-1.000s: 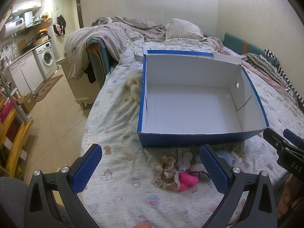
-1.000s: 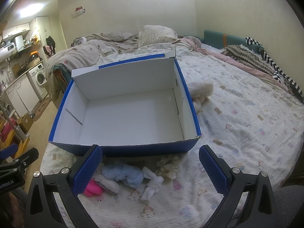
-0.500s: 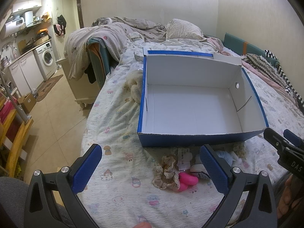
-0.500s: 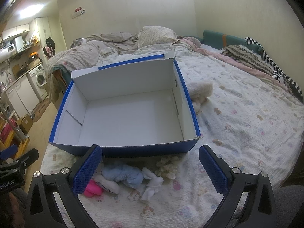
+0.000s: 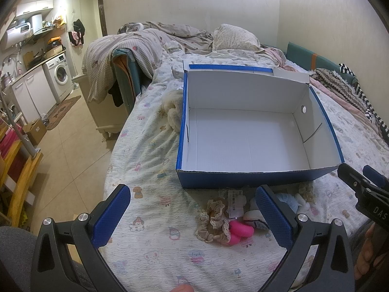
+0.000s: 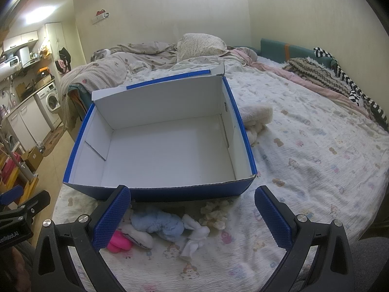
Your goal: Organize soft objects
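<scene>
Both grippers level — jaws wide.

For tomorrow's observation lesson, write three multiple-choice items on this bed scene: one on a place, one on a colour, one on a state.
1. Where do the small soft things lie?
A. inside the box
B. on the sheet in front of the box
C. on the floor

2. What colour is the box outside?
A. blue
B. red
C. green

3. How do both grippers stand?
A. shut on a sock
B. open and holding nothing
C. shut on the box rim

Key: 1 B, the scrunchie, pink toy and blue plush lie on the sheet before the box. 2 A, its outer wall is blue, its inside white. 3 B, the left gripper and right gripper show wide jaws with nothing between them.
</scene>
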A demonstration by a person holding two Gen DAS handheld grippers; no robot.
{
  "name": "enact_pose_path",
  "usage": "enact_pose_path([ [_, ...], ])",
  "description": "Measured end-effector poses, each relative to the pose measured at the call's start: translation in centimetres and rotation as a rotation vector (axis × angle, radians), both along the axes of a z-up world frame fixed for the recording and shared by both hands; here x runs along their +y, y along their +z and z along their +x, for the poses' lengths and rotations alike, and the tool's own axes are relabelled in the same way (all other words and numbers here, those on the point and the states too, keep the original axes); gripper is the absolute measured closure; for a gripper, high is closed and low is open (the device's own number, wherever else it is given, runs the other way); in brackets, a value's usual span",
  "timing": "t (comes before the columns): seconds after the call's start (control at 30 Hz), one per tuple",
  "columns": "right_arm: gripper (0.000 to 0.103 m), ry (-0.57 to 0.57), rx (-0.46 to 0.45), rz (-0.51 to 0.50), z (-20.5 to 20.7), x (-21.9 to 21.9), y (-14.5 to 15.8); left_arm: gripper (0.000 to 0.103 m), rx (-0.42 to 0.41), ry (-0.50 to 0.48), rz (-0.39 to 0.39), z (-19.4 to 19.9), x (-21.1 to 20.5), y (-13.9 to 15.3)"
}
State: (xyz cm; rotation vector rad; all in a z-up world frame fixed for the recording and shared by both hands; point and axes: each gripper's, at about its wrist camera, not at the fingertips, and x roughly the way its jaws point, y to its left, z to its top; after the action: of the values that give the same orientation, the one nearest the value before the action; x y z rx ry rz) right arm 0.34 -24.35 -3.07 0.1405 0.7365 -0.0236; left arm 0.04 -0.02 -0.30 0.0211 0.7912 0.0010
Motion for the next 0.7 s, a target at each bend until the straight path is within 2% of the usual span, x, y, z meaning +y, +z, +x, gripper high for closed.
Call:
enact_pose_path([
  [0.3,0.0,0.019,-0.007,0.015,0.0,0.0,0.5,0.0,0.01,0.011,-0.003,0.2,0.9,0.4],
  [0.37,0.0,0.065,0.01,0.045,0.3,0.1,1.1,0.0,0.025,0.016,-0.003,0.5,1.3,0.8],
  [0.47,0.0,0.128,0.05,0.074,1.2,0.3,1.9,0.0,0.047,0.039,0.041,1.5,2.1,1.4],
  [0.57,0.0,0.183,0.117,0.128,2.7,0.1,2.1,0.0,0.091,0.031,0.037,2.5,2.6,1.2],
  [0.7,0.0,0.221,0.218,0.145,4.6,0.1,1.1,0.0,0.229,0.016,0.001,4.7,3.0,-0.6],
])
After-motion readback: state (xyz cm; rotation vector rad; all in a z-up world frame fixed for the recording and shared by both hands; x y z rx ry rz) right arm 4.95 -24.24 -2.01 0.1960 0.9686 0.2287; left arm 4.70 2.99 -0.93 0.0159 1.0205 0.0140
